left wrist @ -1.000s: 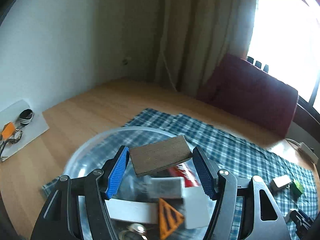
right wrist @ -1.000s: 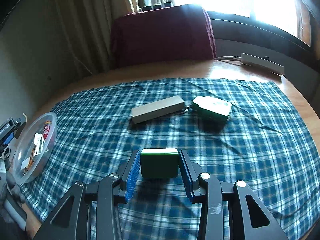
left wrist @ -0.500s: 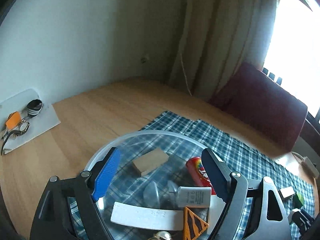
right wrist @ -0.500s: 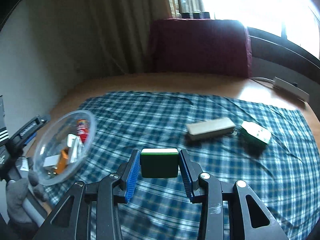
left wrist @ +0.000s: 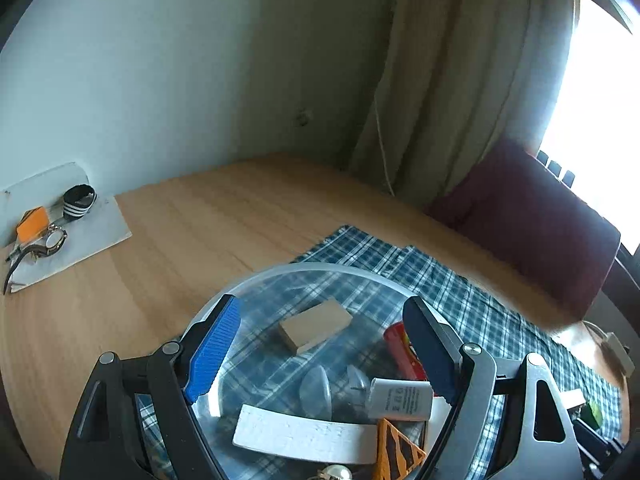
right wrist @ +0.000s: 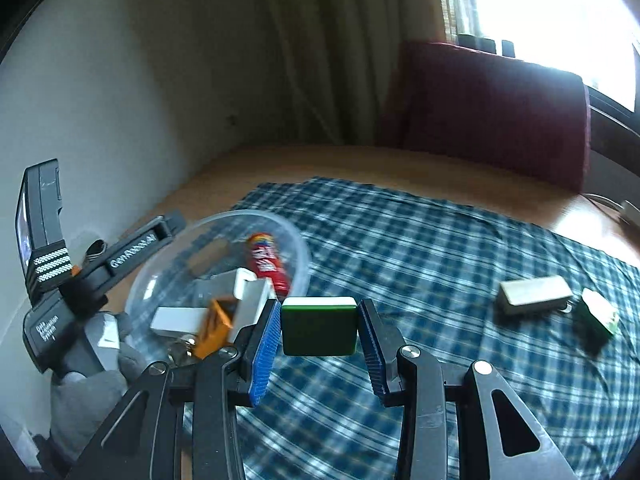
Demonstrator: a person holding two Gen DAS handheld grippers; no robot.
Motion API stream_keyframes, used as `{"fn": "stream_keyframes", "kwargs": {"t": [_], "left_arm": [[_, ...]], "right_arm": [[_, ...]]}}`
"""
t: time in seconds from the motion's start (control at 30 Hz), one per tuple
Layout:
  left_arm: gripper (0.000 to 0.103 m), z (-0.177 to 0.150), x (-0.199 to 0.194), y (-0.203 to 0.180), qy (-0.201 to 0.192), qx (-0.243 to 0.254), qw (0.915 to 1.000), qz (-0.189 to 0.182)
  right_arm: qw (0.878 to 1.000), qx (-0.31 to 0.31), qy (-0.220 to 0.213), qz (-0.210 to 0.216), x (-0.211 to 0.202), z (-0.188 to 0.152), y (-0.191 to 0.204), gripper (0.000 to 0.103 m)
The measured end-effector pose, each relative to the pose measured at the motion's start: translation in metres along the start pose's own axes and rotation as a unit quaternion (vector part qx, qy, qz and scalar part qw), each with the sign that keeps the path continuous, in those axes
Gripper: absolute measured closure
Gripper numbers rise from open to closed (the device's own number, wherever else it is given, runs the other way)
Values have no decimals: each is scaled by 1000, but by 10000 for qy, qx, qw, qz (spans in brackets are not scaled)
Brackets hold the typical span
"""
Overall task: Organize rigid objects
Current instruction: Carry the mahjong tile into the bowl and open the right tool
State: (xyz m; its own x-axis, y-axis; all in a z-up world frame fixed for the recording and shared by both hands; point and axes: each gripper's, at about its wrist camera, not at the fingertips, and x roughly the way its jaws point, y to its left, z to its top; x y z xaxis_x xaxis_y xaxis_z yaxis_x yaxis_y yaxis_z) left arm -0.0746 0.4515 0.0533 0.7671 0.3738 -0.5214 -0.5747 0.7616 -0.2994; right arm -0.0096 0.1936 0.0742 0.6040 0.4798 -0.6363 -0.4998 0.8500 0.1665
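Right wrist: one green tile (right wrist: 319, 326), two loose blocks.

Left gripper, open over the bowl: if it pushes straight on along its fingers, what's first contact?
Likely the tan wooden block lying in the clear bowl, centred between the open fingers of the left gripper. Depth is unclear; the bowl's bottom could come first.

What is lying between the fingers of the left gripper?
The left wrist view shows the open left gripper above the clear bowl; a tan wooden block lies in the bowl between its fingers, untouched.
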Motion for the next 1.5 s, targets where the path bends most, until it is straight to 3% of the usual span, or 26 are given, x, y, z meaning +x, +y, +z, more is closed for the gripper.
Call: {"fn": "stream_keyframes", "kwargs": {"t": [0.6, 0.77, 0.97, 1.5], "left_arm": [[19, 0, 1, 8, -3, -184, 9998, 113], [14, 0, 1, 9, -36, -219, 9995, 215], [14, -1, 1, 9, -33, -186, 9995, 258], [14, -2, 2, 5, -5, -48, 9996, 270]], "right_arm": [[9976, -382, 189, 543, 46, 13, 46, 61], [9958, -532, 162, 722, 52, 13, 53, 61], [9962, -574, 30, 661, 44, 11, 52, 58], [9994, 73, 143, 295, 42, -2, 11, 48]]}}
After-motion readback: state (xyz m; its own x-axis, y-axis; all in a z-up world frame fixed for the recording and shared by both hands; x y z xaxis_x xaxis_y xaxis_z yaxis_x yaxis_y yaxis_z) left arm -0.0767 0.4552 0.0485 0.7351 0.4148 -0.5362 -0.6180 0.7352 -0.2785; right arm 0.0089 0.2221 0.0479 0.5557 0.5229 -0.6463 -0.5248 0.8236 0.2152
